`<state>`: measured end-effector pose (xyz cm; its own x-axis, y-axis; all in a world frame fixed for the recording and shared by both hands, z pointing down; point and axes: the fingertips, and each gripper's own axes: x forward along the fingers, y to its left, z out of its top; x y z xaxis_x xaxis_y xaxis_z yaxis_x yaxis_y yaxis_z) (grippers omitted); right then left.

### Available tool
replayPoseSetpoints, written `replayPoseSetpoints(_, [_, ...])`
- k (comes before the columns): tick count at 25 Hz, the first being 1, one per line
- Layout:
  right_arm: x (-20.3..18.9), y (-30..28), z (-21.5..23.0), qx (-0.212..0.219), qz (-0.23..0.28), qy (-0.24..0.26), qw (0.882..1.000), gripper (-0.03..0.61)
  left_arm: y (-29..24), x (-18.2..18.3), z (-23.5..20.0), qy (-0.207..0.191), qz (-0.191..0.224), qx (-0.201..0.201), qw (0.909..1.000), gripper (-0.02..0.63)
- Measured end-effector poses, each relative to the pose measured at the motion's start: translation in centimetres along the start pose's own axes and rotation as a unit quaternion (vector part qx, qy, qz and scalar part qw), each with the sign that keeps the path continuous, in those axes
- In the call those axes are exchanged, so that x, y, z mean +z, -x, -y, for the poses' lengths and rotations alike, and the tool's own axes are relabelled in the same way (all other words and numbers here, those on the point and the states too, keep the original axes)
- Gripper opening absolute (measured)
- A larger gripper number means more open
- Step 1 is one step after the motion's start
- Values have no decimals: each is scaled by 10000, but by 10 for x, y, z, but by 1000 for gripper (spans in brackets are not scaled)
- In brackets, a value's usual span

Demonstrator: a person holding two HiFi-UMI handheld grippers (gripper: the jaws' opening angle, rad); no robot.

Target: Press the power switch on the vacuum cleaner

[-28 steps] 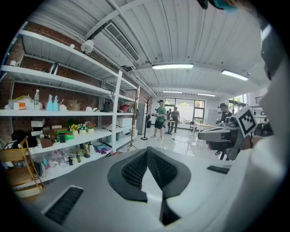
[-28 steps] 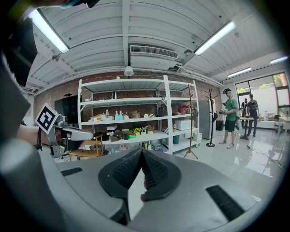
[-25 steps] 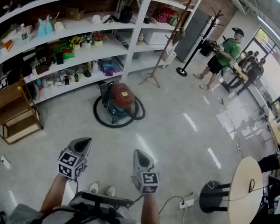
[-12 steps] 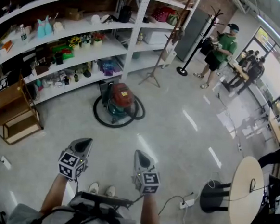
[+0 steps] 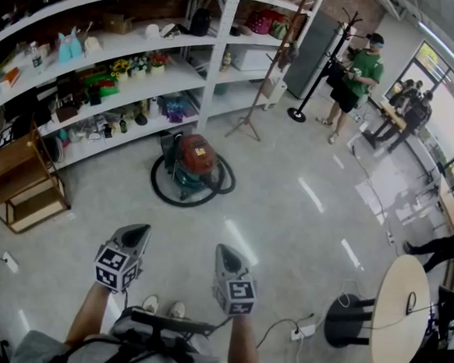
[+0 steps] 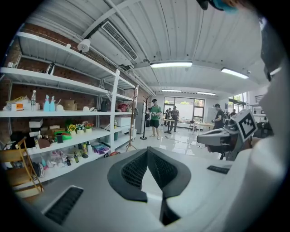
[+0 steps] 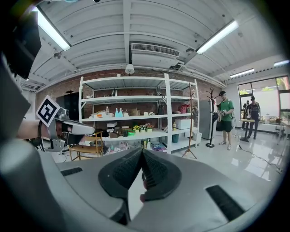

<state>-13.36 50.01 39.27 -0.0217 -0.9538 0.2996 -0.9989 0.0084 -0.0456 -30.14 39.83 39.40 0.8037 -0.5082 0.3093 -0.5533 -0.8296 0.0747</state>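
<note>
Left gripper (image 5: 135, 231) and right gripper (image 5: 225, 251) were held level, side by side but apart, ahead of the torso, tips pointed forward. On each, the jaws were seen closed tip to tip, with nothing gripped between. Left forearm (image 5: 89, 316) and right forearm (image 5: 242, 347) were extended, roughly parallel.

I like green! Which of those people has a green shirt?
The person standing alone by the coat rack; the others, farther right, wear dark clothes.
</note>
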Motion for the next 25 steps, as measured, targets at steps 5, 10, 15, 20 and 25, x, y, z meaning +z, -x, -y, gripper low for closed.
replayPoseSetpoints(5, [-4,0,13,79,30,-26,10000,9,-8,-2,9,-16,-6,86,10000,8])
replayPoseSetpoints(10, [-7,2,26,184,36,-62,9998,9,-14,-1,20,-25,16,152,9999,8])
replayPoseSetpoints(15, [-9,-2,39,230,23,-98,9997,9,-28,-1,24,-24,-13,185,9998,8])
replayPoseSetpoints(20, [-7,-13,50,251,-31,-90,9996,9,-45,3,23,-30,-42,138,9999,8])
replayPoseSetpoints(25, [-6,-34,63,225,-88,-61,9997,9,-68,8,10,-8,-47,106,9999,8])
